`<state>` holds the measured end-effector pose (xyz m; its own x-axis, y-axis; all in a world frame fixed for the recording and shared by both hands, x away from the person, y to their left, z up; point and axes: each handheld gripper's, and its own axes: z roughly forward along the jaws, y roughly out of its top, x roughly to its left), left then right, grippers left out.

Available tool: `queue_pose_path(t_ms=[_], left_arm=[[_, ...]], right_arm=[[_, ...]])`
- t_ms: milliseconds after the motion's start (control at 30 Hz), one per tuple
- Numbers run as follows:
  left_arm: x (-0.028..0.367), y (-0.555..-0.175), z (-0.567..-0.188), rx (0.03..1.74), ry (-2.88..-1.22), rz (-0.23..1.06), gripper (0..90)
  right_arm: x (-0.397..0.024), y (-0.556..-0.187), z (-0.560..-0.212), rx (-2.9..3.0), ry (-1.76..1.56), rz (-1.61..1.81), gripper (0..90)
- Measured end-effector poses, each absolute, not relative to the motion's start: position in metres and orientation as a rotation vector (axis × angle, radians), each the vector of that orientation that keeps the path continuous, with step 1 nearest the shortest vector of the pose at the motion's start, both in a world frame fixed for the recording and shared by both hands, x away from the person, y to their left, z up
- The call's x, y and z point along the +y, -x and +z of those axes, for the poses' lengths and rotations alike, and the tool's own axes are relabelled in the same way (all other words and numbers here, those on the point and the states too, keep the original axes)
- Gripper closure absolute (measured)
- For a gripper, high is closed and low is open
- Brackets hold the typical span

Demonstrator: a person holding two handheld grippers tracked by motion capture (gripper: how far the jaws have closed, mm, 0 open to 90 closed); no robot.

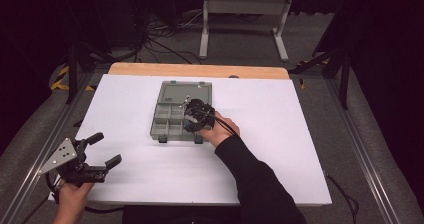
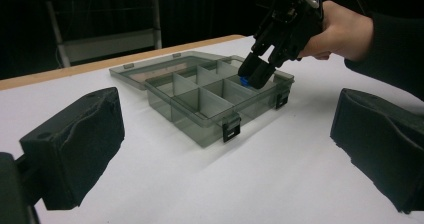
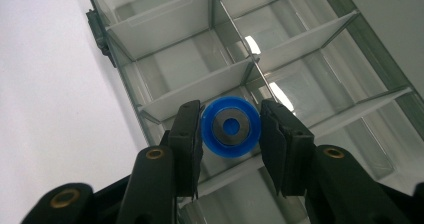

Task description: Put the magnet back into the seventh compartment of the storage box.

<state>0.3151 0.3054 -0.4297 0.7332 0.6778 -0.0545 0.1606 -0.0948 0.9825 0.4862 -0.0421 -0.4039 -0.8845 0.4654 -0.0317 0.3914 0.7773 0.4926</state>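
Right gripper: we see the right gripper (image 3: 231,129) low in the middle of its own view, its two black jaws closed onto the sides of a blue disc (image 3: 230,127); in the high view it (image 1: 192,120) sits just right of centre, over the box, held by a hand (image 1: 221,130) with a dark sleeve.
Blue disc: round and flat, bright blue, with a grey ring on its face and a blue centre; we see a small blue patch of it (image 2: 244,81) at the jaw tips in the left gripper view, upper right of that frame.
Organizer box: a smoky translucent organizer box (image 1: 162,125) in the middle of the high view, its lid (image 1: 175,90) lying open flat behind it, thin dividers splitting it into compartments, two dark latches on its near edge.
Disc position: over the compartments at the box's right side in the high view; we cannot tell whether it touches the floor of one.
Left gripper: the left gripper (image 1: 102,148) is at the lower left of the high view, jaws spread wide and holding nothing, well apart from the box.
Counter: a white counter (image 1: 280,134) with a wooden strip along its far edge.
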Motion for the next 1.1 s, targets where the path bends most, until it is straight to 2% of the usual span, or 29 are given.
queue_pose_path(t_ms=[467,833,1100], left_arm=[[0.305,-0.315,-0.43,0.684,-1.641,0.496,1.2],[0.305,-0.316,-0.43,0.686,-1.649,0.489,1.2],[0.305,-0.316,-0.431,0.687,-1.649,0.487,1.2]], right_arm=[[-0.037,-0.486,-0.409,2.826,-0.676,0.704,61.0],[-0.043,-0.478,-0.392,2.79,-0.657,0.758,48.5],[-0.056,-0.467,-0.37,2.747,-0.671,0.855,30.6]])
